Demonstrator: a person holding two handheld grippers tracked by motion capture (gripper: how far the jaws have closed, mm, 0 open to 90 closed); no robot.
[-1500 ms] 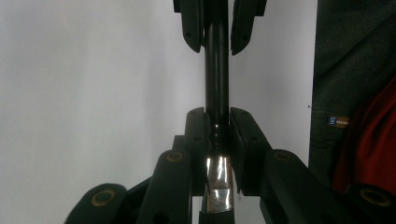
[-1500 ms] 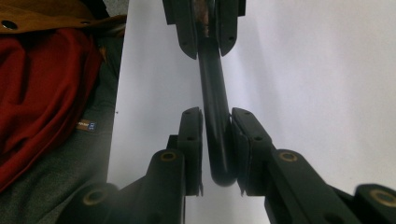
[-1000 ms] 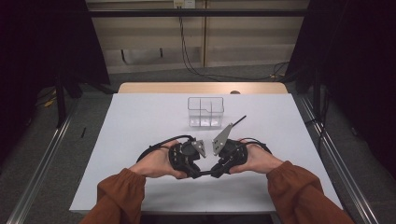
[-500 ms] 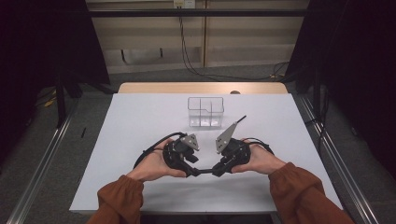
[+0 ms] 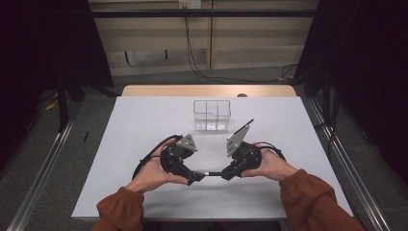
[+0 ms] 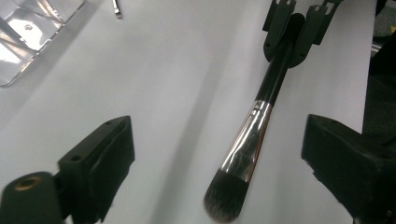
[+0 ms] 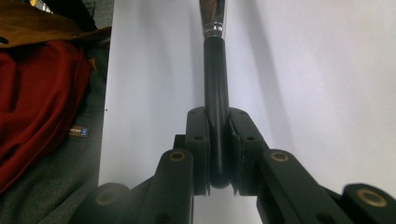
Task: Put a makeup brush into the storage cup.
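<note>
A makeup brush (image 5: 210, 173) with a black handle, silver ferrule and dark bristles lies level just above the white table (image 5: 144, 120), near the front edge. My right gripper (image 5: 226, 175) is shut on the handle end (image 7: 215, 84), its pads pressing both sides. In the left gripper view the brush (image 6: 252, 135) points bristles-first towards me, held by the right gripper (image 6: 292, 28) farther off. My left gripper (image 5: 195, 179) has just been opening. Its jaws (image 6: 219, 140) now stand wide on either side of the bristle end without touching it.
A clear plastic organiser with compartments (image 5: 212, 115) stands at the middle of the table, behind the grippers, and its corner (image 6: 28, 32) also appears in the left gripper view. A rust-coloured sleeve (image 7: 42, 88) lies at the table's front edge. Metal rails run along both sides.
My left gripper has let go of the brush's bristle end, its jaws have spread apart, and the hand has drawn a little to the left. The right gripper keeps still with the brush.
</note>
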